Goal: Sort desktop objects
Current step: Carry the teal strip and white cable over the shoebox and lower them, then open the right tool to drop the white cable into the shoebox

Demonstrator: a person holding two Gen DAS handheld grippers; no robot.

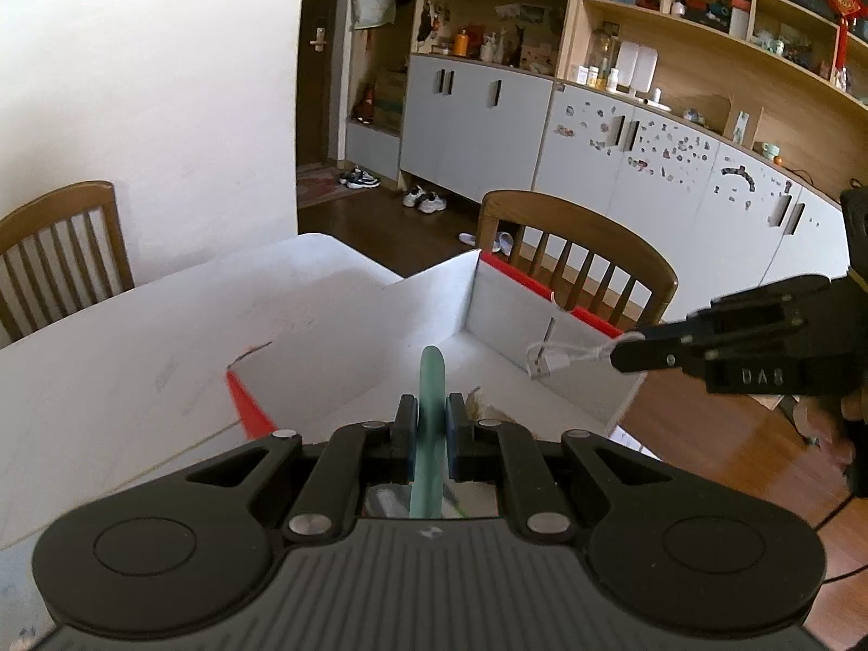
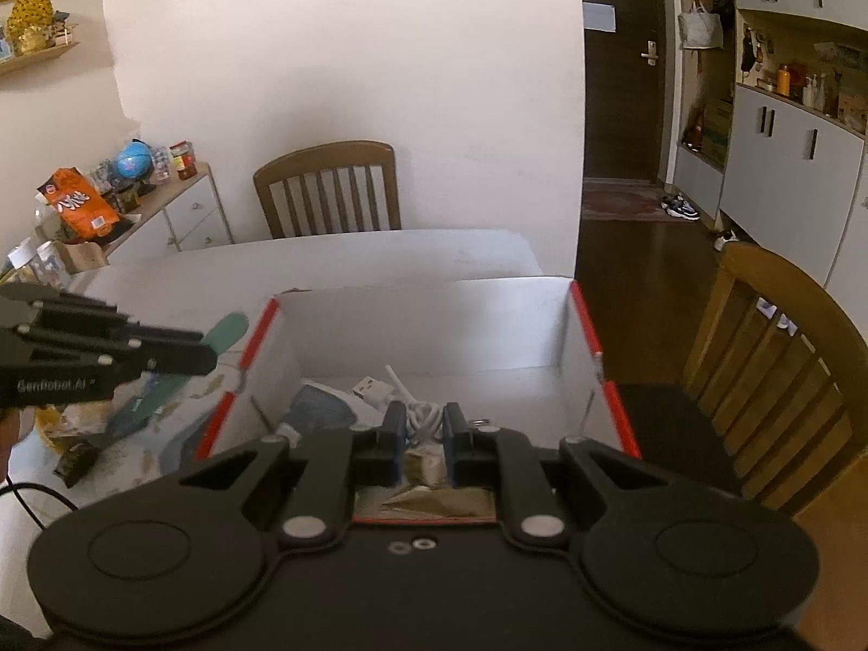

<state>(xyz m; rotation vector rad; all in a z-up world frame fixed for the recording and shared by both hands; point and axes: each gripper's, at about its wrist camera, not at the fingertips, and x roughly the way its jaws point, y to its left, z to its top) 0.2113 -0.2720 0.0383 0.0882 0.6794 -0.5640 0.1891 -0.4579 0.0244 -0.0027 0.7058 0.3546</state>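
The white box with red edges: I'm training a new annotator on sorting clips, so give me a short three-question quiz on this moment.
1. True or false: the left tongs are shut on a flat teal strip.
2. What do the right tongs hold?
A. an orange snack bag
B. a white cable
C. nothing
3. Fill in: the end of the white cable hangs over the ____.

Key:
1. True; the strip stands upright between the pads.
2. B; in the left wrist view the cable dangles from the fingertips.
3. White box with red edges.
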